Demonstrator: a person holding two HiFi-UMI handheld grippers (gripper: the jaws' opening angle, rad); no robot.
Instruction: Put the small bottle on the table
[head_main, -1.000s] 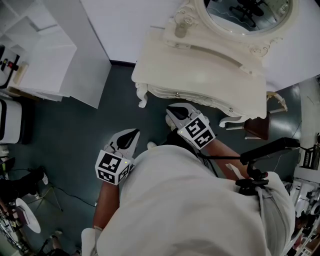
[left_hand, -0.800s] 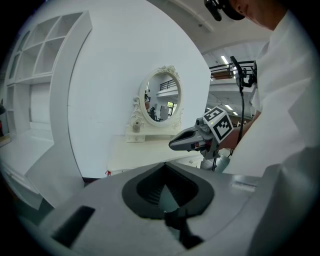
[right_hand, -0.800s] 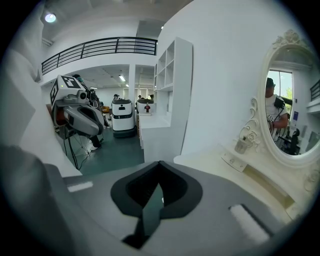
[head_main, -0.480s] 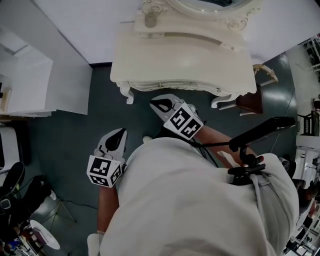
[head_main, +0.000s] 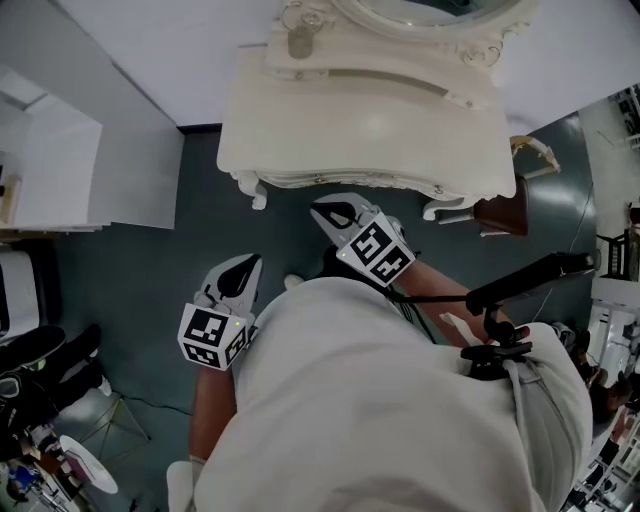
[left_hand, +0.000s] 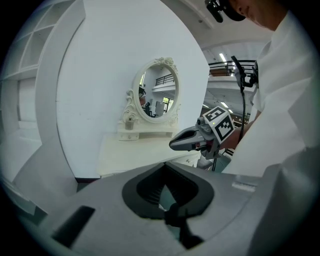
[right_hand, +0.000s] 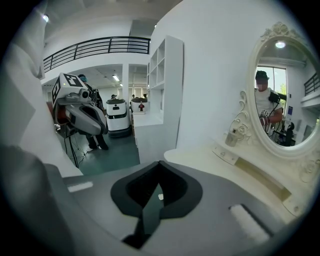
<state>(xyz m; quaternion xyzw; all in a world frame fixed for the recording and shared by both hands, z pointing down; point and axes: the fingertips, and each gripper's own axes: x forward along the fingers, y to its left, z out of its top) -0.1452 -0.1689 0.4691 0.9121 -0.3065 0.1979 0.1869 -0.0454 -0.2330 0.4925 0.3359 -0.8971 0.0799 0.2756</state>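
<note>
Head view swings. Dressing table (head_main: 370, 125) slides from upper right to top centre of frame and now sits squarer to the camera. Mirror (head_main: 430, 8) is now mostly cut off by the top edge. Small bottle (head_main: 300, 42) shifts left with the tabletop, to upper centre-left. White shelf unit (head_main: 50, 165) retreats toward the left edge. Brown chair (head_main: 497, 215) rises at right. Left gripper (head_main: 245, 268) and right gripper (head_main: 330, 212) both sit slightly further left in frame, the right one a touch higher.
</note>
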